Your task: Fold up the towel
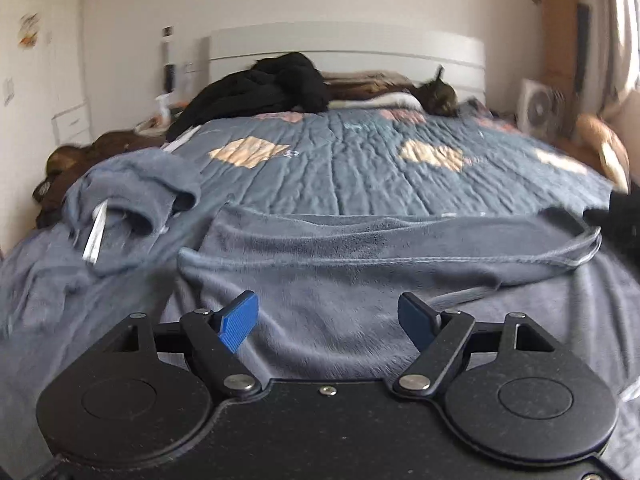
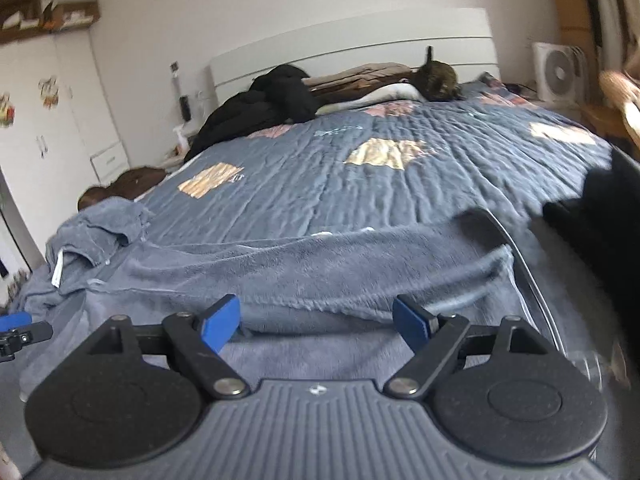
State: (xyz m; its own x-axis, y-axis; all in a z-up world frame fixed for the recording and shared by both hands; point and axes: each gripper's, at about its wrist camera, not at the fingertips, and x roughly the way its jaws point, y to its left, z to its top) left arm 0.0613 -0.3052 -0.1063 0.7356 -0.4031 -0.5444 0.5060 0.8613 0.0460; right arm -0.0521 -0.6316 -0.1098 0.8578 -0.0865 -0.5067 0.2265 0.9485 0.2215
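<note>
Bedding filled most of both views: a blue-grey quilt [image 1: 360, 160] with pale patches covered the bed, and we take this quilt as our landmark. On the near part of the quilt, at the foot end, lay the grey towel [image 1: 360, 248], spread wide from side to side. Its far band lay doubled over the near part, so we saw two hemmed edges, one above the other, and a looped corner on the right end of it. We judged that a fold was already laid there, but whether more folds were wanted we could not decide from this one moment. We think the towel was spread on the quilt because a flat soft bed gives room to smooth it.

At the left edge of the quilt sat a second bundle of grey cloth [image 1: 132, 200], crumpled, with a white label hanging. Far up the quilt, by the headboard [image 1: 344, 46], lay a heap of dark clothes [image 1: 260, 88], well apart from the towel.

Over the near towel hung our left gripper [image 1: 328, 326], its blue pads wide apart and holding nothing. Our right gripper [image 2: 316, 326] hovered likewise above the towel's near edge, tongs apart and empty. We suppose both stood apart so that they could take the cloth or had just let it go.
</note>
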